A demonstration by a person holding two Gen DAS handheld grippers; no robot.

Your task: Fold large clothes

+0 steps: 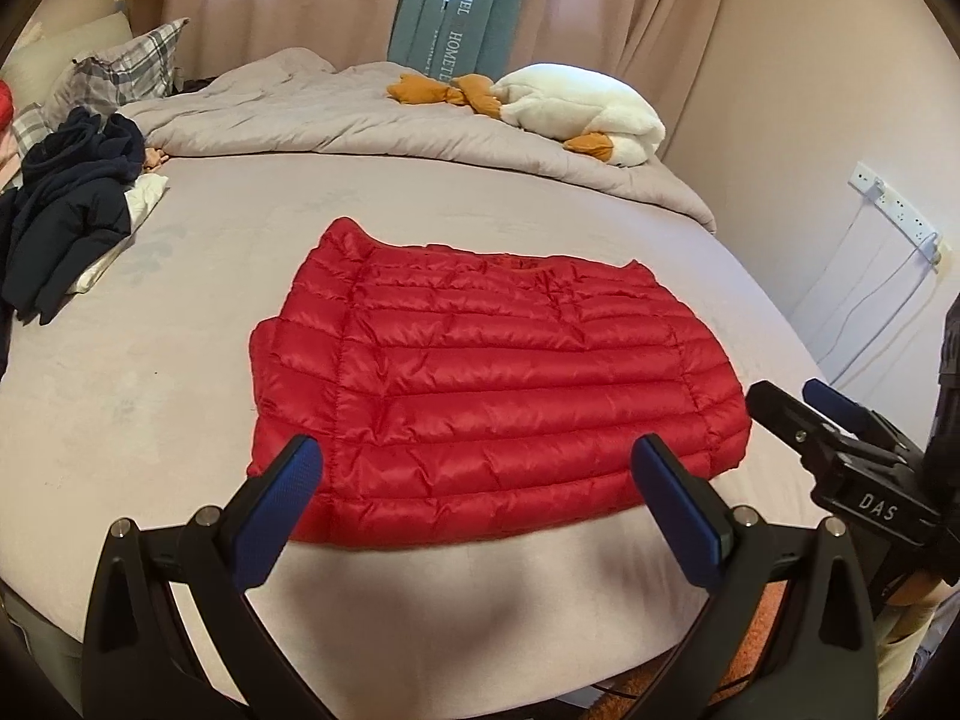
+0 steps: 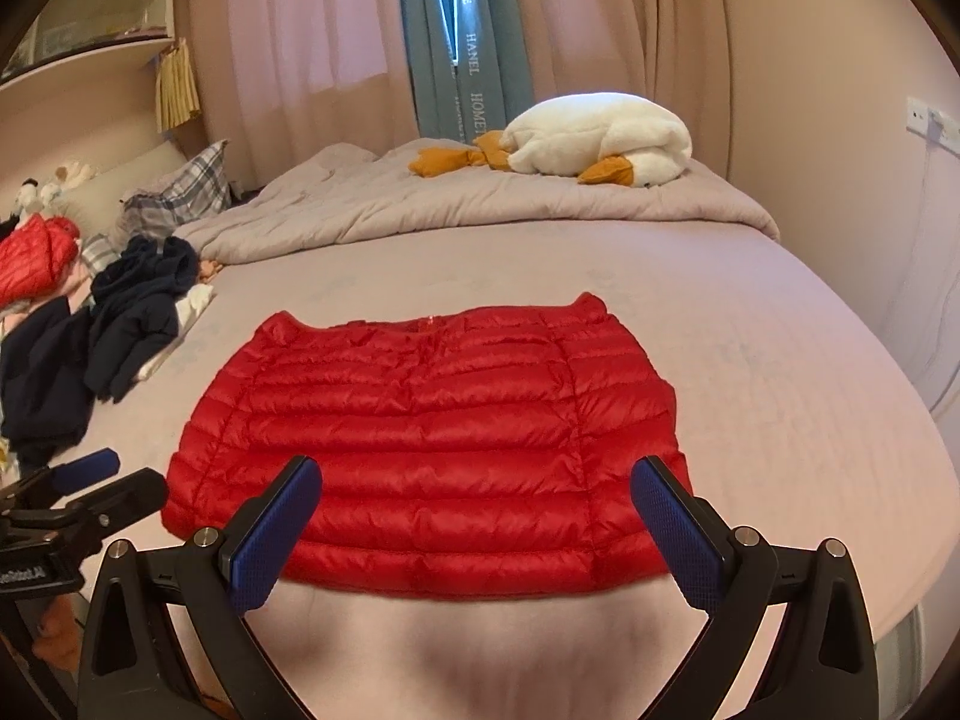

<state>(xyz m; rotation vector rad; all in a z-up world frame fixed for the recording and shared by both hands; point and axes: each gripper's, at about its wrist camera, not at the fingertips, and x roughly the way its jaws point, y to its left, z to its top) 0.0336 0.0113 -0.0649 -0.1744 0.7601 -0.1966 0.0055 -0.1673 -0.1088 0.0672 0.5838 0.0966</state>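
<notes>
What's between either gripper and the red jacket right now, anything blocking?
Nothing visible. Both the left gripper and the right gripper are open, just short of the near hem of the red puffer jacket, with only bare bed sheet between. The dark clothes pile lies off to the left.

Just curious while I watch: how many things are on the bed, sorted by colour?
Red: 2, the red puffer jacket and another red puffer garment.
Dark navy: 1 clothes heap; pieces can't be separated.
White: 1 plush goose.
Plaid: 1 pillow.
Total: 5.
</notes>
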